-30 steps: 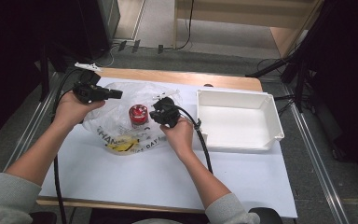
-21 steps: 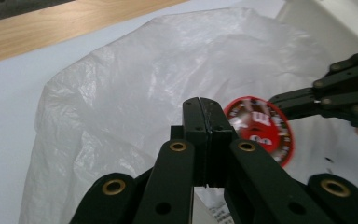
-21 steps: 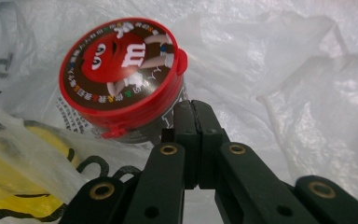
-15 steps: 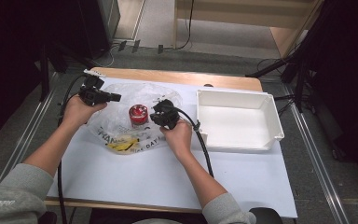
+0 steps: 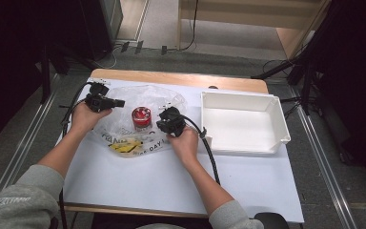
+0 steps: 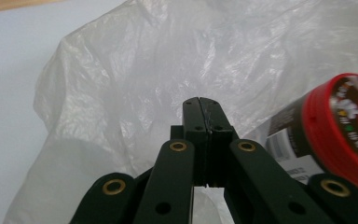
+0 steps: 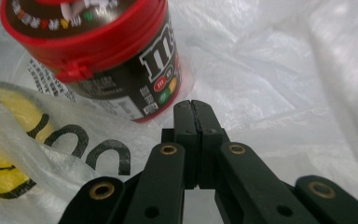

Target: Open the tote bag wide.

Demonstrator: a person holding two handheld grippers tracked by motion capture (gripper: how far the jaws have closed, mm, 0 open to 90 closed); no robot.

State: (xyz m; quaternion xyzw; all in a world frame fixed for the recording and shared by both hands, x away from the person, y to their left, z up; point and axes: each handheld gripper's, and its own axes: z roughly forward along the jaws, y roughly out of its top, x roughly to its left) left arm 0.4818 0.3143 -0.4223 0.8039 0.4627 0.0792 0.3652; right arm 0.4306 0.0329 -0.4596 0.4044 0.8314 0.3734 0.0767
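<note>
High view: I see the table [image 5: 248,191] under a white sheet. A clear plastic bag [image 5: 164,98] lies crumpled at about 10 o'clock from the sheet's centre. A red-lidded jar [image 5: 141,117] stands upright on the bag; whether inside it or on top, I cannot tell from here. A white tray [image 5: 271,107] sits at 2 o'clock, well apart from the bag, nothing in it.

Left gripper [image 5: 119,102] is at the jar's 9 o'clock, over the bag's edge. Right gripper [image 5: 164,125] is at the jar's 3 o'clock, just beside it. Jaw state is not readable from above.

Left gripper view: my left gripper [image 6: 200,101] has both jaws pressed flat together, nothing between them, tips against crinkled bag [image 6: 135,70] film; contact uncertain. The jar [image 6: 335,130] shows at 3 o'clock, tilted in frame, lid toward me.

Right gripper view: my right gripper [image 7: 191,104] likewise has jaws fully together, holding nothing. The jar [image 7: 116,60] stands near, at 11 o'clock from the tips: brown label, candy logo and a red lid with a small tab. Bag [image 7: 279,84] film spreads beneath and behind it. Black lettering and a yellow face print show on the bag at 8 o'clock; above, that print lies at the jar's 6 o'clock.
</note>
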